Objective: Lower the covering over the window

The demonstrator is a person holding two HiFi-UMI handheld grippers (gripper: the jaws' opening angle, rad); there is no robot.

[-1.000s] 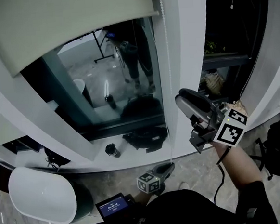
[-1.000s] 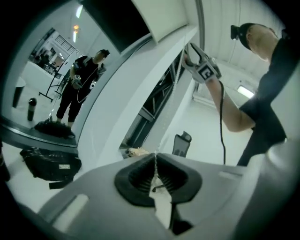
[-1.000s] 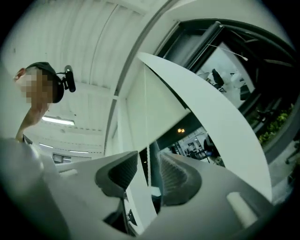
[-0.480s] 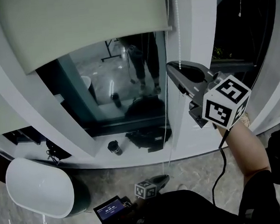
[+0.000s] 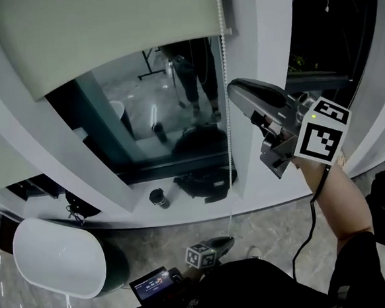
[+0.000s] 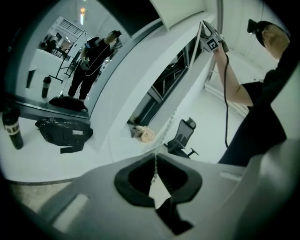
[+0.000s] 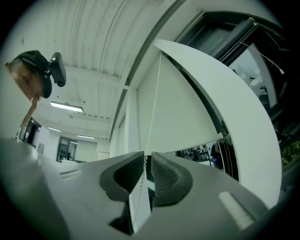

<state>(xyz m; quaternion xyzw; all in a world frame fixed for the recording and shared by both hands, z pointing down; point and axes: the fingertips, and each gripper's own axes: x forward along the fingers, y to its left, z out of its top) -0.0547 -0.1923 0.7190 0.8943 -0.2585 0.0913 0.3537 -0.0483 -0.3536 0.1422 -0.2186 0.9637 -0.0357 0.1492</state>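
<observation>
Two things have changed in the last second. My left gripper point(image 5: 227, 240) has gone down with the bead chain point(image 5: 227, 114) clamped between its closed jaws. My right gripper point(image 5: 235, 90) has climbed to just under the hem of the blind point(image 5: 103, 31), where its jaws have just been opening. They now stand slightly apart, with the chain running between them unpinched. I judge one pull is finished and the next grip higher up is not yet taken. The blind covers only the top of the window point(image 5: 170, 118). On the sill, a dark bottle point(image 5: 159, 198) stands capped beside a slumped black bag point(image 5: 205, 182). A white tub point(image 5: 55, 260) sits on the floor. None of them shows its contents.
</observation>
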